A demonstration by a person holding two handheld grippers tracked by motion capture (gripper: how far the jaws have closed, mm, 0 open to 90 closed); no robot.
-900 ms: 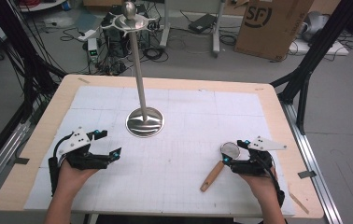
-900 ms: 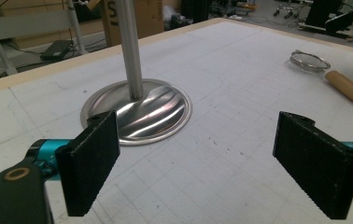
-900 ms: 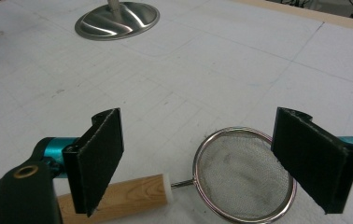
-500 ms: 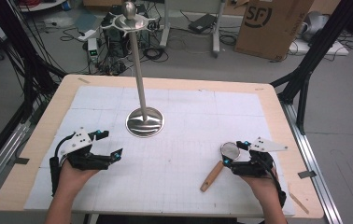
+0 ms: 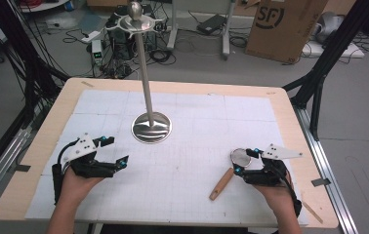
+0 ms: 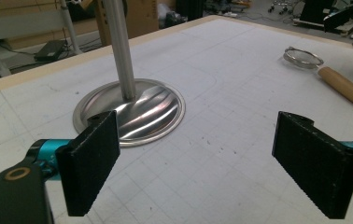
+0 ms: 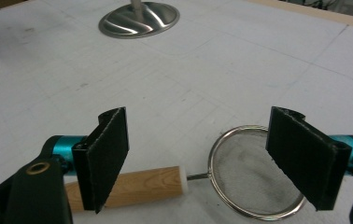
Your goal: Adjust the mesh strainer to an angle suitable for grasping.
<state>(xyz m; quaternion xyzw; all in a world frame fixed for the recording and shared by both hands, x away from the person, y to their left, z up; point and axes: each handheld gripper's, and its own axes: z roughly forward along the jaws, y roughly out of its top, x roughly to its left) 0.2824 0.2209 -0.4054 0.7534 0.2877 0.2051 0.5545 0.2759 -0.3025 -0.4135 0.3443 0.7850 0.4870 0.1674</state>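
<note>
Hovering my right gripper [image 7: 198, 154] with jaws spread wide and empty over the strainer [image 7: 254, 179], I see its wooden handle [image 7: 132, 186] running crosswise beneath them, while my left gripper [image 6: 202, 163], equally wide, sits well apart.

In the right gripper view, the wooden handle [image 7: 139, 186] of the strainer [image 7: 254, 179] is partly covered by one black jaw, and part of the mesh rim is covered by the other. The stand's pole [image 6: 118, 46] is cut off by the top edge in the left gripper view. In the high view, the strainer's mesh is too small to be made out.
</note>
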